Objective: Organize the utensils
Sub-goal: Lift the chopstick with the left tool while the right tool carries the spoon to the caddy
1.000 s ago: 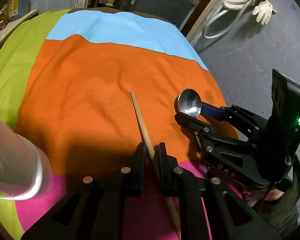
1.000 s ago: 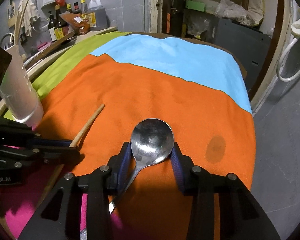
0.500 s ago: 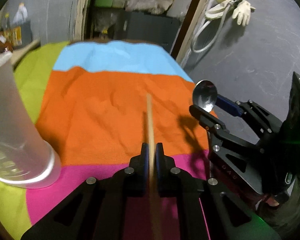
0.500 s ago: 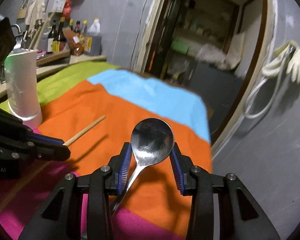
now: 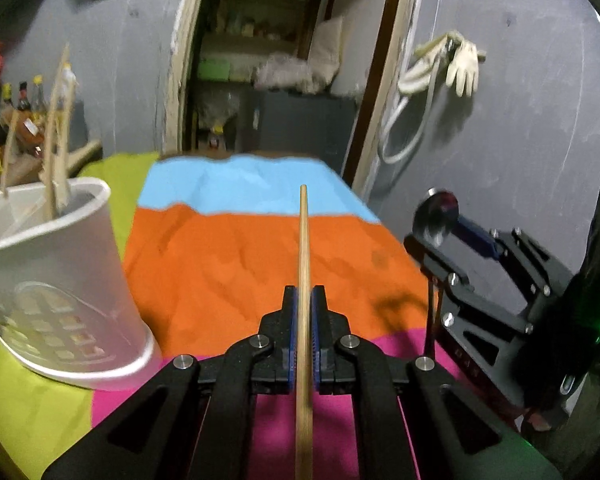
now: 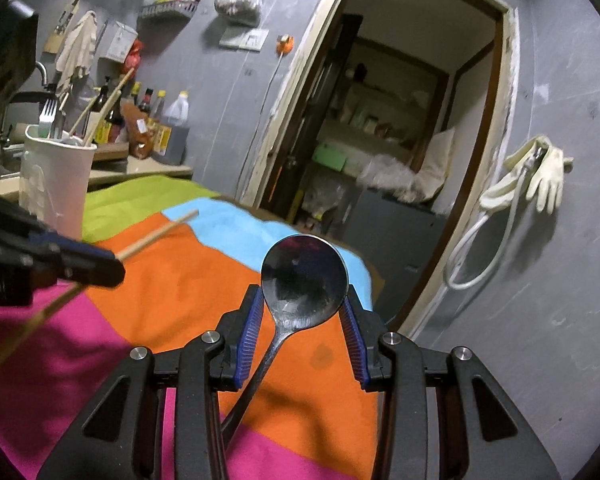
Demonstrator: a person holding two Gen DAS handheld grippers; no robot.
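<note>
My left gripper (image 5: 304, 294) is shut on a wooden chopstick (image 5: 303, 240) and holds it above the cloth, pointing forward. My right gripper (image 6: 304, 312) is shut on a metal spoon (image 6: 304, 280), bowl up, lifted above the cloth. The spoon (image 5: 438, 216) and right gripper also show at the right of the left wrist view. The chopstick (image 6: 156, 234) and left gripper show at the left of the right wrist view. A white utensil cup (image 5: 52, 280) with chopsticks stands to the left; it also shows in the right wrist view (image 6: 56, 184), holding a fork too.
A striped cloth of green, blue, orange and pink covers the table (image 5: 220, 264). Bottles (image 6: 156, 120) line a counter at the back left. A doorway (image 6: 380, 140) and hanging gloves (image 6: 540, 176) lie beyond the table's far edge.
Both grippers have risen from the cloth, lifting the chopstick and the spoon. Both views tilted up from the table toward the wall and doorway. The cup came into fuller view.
</note>
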